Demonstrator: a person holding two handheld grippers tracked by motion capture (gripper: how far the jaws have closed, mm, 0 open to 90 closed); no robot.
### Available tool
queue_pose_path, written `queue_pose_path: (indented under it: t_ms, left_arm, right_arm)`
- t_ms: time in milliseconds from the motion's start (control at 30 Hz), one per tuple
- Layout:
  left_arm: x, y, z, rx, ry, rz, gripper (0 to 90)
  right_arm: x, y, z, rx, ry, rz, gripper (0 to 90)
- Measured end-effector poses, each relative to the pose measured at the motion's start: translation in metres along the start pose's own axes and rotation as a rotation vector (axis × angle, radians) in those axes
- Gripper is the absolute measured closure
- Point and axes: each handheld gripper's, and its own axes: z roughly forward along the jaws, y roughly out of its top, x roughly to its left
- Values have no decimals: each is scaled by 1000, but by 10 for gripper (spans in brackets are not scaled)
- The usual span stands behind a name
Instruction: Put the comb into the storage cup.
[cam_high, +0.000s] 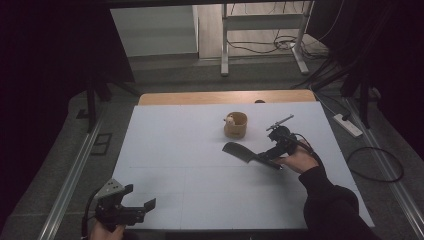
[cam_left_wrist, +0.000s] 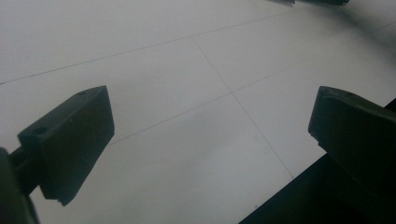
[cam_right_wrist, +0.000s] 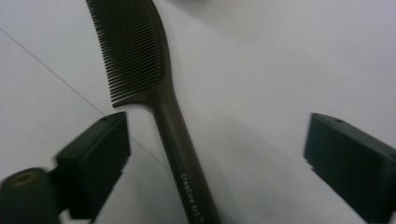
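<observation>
Around comb (cam_right_wrist: 154, 93), right gripper (cam_right_wrist: 217, 158) (jaws wide)

The room is dim, its edges and corners nearly black in the high view. The white bench (cam_high: 200, 165) catches soft, even light without glare. Both gripper views are slightly grainy. A soft shadow lies beside the comb (cam_right_wrist: 154, 93); near claw parts blur.

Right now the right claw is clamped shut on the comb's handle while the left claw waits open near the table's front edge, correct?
Not quite. The right claw is open: in the right gripper view its jaws stand wide apart on either side of the comb, touching neither side of the handle. The rest holds: the left claw is open near the table's front edge.
</observation>
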Motion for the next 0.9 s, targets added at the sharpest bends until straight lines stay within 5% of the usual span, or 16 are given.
queue_pose_path:
  t_ms: [233, 433, 467, 700, 900]
  left_arm:
    - [0, 0, 0, 1, -2, 2, 13]
    - [0, 0, 0, 3, -2, 3, 14]
    - [0, 0, 0, 3, -3, 3, 14]
    - [0, 0, 0, 2, -4, 1, 14]
    - [0, 0, 1, 6, -3, 5, 15]
  right_arm:
    - [-3, 8, -2, -19, 42, -19, 457]
    - [-4, 12, 2, 6, 26, -48, 740]
    - [-4, 12, 4, 17, 24, -63, 845]
    - [-5, 12, 10, 24, 7, -105, 897]
    - [-8, 10, 17, 24, 9, -90, 897]
